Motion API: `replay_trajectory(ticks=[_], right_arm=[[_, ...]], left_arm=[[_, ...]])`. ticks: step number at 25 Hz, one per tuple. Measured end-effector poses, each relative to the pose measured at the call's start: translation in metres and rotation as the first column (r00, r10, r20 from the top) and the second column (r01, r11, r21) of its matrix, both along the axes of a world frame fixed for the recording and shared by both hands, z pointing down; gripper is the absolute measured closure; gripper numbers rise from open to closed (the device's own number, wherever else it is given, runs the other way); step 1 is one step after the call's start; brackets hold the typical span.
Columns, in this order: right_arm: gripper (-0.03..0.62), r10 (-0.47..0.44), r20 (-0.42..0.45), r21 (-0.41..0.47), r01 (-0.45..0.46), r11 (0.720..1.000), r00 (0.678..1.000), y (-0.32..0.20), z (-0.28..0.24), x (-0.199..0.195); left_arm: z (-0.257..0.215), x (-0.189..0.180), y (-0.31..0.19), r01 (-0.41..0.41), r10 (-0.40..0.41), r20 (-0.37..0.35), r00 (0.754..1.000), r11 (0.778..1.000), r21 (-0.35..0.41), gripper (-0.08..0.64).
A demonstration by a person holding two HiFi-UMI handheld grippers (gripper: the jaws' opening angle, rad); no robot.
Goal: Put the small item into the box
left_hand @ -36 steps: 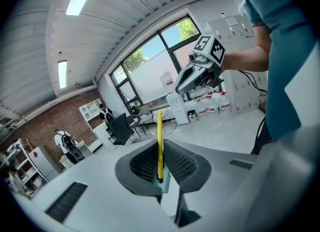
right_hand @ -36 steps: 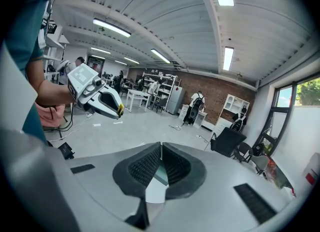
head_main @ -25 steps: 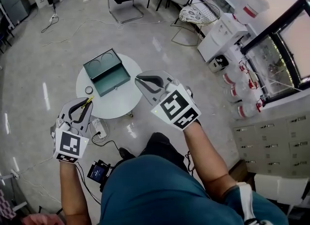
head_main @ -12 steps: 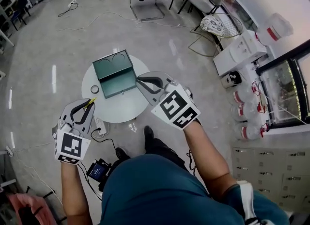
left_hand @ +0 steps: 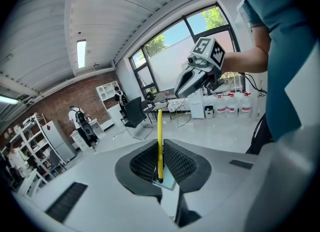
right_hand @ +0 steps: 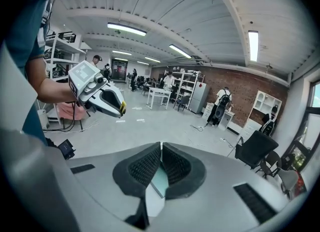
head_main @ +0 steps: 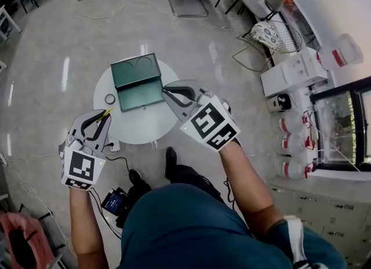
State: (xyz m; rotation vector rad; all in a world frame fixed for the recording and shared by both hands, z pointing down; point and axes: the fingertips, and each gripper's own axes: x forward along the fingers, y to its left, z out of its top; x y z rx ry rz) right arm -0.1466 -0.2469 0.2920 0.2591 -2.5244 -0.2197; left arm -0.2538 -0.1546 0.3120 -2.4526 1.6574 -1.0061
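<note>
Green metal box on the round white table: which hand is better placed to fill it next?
Left. The left gripper is shut on the thin yellow stick, ready for the green metal box. The right gripper is shut and empty.

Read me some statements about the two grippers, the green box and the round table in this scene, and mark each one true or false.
1. The left gripper is shut on a thin yellow stick. True.
2. The right gripper holds a ring. False: its jaws are together with nothing between them.
3. The green box stands open on the round table. True.
4. The yellow stick lies in the green box. False: it is in the left gripper's jaws.
5. The ring lies inside the green box. False: it lies on the round table beside the box.
</note>
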Motion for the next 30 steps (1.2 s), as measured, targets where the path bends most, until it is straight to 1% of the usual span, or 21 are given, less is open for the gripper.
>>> replay_trajectory(ticks=[11,24,30], right_arm=[[0.552,-0.043,-0.032,-0.052,0.041,0.998,0.999,-0.023,0.047,-0.026],[0.552,-0.041,-0.061,-0.106,0.034,0.994,0.997,-0.037,0.097,-0.019],[0.552,-0.035,-0.076,-0.132,0.025,0.991,0.996,-0.040,0.122,-0.010]], left_arm=[[0.049,-0.030,-0.024,0.051,-0.052,-0.023,0.998,0.997,-0.061,0.511],[0.104,-0.026,-0.047,0.046,-0.053,-0.044,0.998,0.990,-0.132,0.511],[0.131,-0.019,-0.055,0.039,-0.048,-0.055,0.997,0.985,-0.166,0.511]])
